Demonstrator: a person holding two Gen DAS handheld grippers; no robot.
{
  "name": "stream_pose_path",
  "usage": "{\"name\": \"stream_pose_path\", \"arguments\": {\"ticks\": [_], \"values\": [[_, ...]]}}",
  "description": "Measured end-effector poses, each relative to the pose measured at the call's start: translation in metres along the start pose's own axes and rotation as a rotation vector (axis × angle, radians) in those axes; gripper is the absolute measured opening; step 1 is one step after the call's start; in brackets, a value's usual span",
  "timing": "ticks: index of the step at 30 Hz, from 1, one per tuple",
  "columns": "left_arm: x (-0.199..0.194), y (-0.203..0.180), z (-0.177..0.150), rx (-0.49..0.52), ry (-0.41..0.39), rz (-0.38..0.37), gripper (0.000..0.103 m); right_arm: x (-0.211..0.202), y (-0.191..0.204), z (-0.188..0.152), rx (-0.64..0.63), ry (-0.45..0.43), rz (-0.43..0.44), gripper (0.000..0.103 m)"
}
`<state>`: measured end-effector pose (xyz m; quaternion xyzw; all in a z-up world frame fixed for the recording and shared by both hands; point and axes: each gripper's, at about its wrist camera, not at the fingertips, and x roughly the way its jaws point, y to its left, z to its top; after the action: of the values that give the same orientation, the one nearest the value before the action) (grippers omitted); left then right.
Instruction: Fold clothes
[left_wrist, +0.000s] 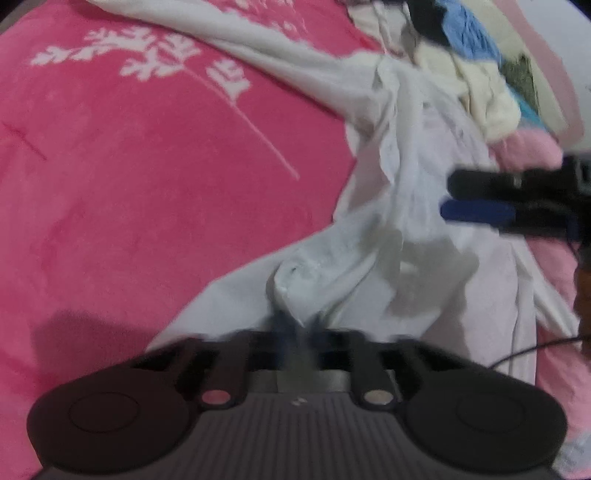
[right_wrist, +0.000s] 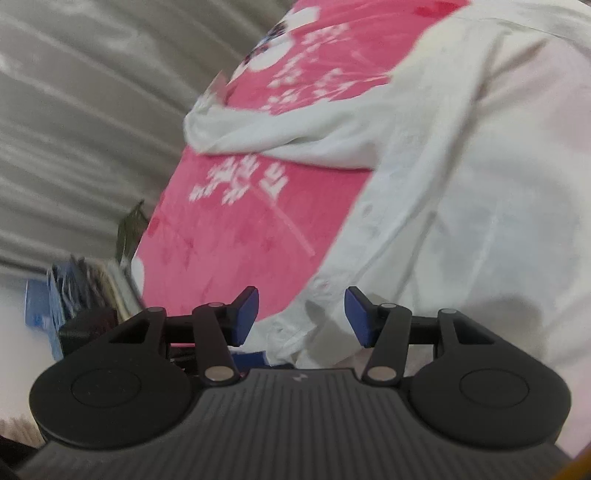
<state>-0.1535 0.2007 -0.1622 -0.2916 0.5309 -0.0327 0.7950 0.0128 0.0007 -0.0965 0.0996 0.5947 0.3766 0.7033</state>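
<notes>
On a bed spread with a pink blanket (left_wrist: 129, 206) patterned in white sprigs, a white shirt (left_wrist: 417, 236) lies rumpled and half-twisted, one sleeve trailing away toward the far edge of the bed. The left hand-held gripper (left_wrist: 295, 328) has its jaws drawn together on a bunched fold of the shirt's near edge; the cloth rises in a pinched peak right at the fingertips, though blur hides the pads themselves. To the left of that pinch the blanket runs broad and bare, open room reaching to the near and left edges of the bed. To the right, the right hand-held gripper (left_wrist: 448, 199) comes in sideways over the shirt's body, its two fingers, one black and one blue-padded, standing apart with nothing between them; whether they touch the cloth cannot be told. A person's hand shows only as a dark sliver at the right border. Beyond the shirt, at the far right corner, a heap of other clothes (left_wrist: 476, 62) in cream, blue, black and pale pink crowds the shirt's upper edge, leaving little free blanket on that side.

From the right wrist view, the right hand-held gripper (right_wrist: 301, 317) hangs with blue pads (right_wrist: 245, 314) well separated above the shirt's hem (right_wrist: 306, 321), where white cloth meets pink blanket. The shirt (right_wrist: 461, 184) fills the right half, its sleeve (right_wrist: 258, 136) stretched across the blanket toward the bed's edge. Past that edge hangs a grey curtain (right_wrist: 85, 122), with a cluttered stack of blue and dark items (right_wrist: 74, 295) below it.
</notes>
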Motion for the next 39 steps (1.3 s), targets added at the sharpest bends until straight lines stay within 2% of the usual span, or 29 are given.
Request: {"name": "stream_pose_path", "arguments": {"ticks": [3, 6, 8, 11, 14, 18, 22, 24, 25, 27, 29, 31, 33, 35, 39], "values": [[-0.011, -0.001, 0.002, -0.001, -0.032, -0.054, 0.002, -0.018, -0.026, 0.000, 0.087, -0.069, -0.013, 0.051], [-0.028, -0.016, 0.005, 0.048, -0.061, -0.156, 0.002, -0.042, -0.053, -0.002, 0.185, -0.153, -0.022, 0.051], [-0.039, -0.034, 0.004, 0.135, -0.080, -0.226, 0.002, -0.064, -0.071, -0.008, 0.249, -0.209, -0.021, 0.051], [-0.049, -0.069, -0.002, 0.321, -0.095, -0.311, 0.002, -0.096, -0.093, -0.026, 0.334, -0.278, 0.003, 0.051], [-0.047, -0.103, -0.011, 0.482, -0.045, -0.409, 0.002, -0.124, -0.110, -0.049, 0.387, -0.336, 0.008, 0.051], [-0.017, -0.140, -0.020, 0.570, 0.060, -0.444, 0.002, -0.158, -0.124, -0.085, 0.423, -0.381, -0.007, 0.052], [0.032, -0.159, -0.038, 0.592, 0.188, -0.393, 0.004, -0.184, -0.127, -0.118, 0.418, -0.435, -0.015, 0.052], [0.060, -0.161, -0.048, 0.595, 0.234, -0.328, 0.019, -0.196, -0.127, -0.133, 0.413, -0.474, -0.050, 0.052], [0.069, -0.162, -0.053, 0.612, 0.238, -0.279, 0.028, -0.201, -0.126, -0.140, 0.404, -0.496, -0.087, 0.052], [0.072, -0.165, -0.064, 0.675, 0.201, -0.197, 0.030, -0.208, -0.118, -0.150, 0.349, -0.535, -0.203, 0.052], [0.062, -0.160, -0.065, 0.671, 0.169, -0.221, 0.048, -0.210, -0.107, -0.158, 0.267, -0.551, -0.295, 0.052], [0.048, -0.156, -0.061, 0.658, 0.145, -0.244, 0.052, -0.208, -0.096, -0.164, 0.187, -0.547, -0.358, 0.052], [0.034, -0.153, -0.053, 0.640, 0.125, -0.263, 0.054, -0.197, -0.091, -0.166, 0.132, -0.508, -0.359, 0.053], [0.017, -0.152, -0.040, 0.613, 0.091, -0.255, 0.054, -0.179, -0.092, -0.166, 0.134, -0.444, -0.325, 0.053], [-0.032, -0.117, -0.010, 0.527, -0.063, -0.151, 0.054, -0.128, -0.088, -0.162, 0.138, -0.252, -0.169, 0.053]]}}
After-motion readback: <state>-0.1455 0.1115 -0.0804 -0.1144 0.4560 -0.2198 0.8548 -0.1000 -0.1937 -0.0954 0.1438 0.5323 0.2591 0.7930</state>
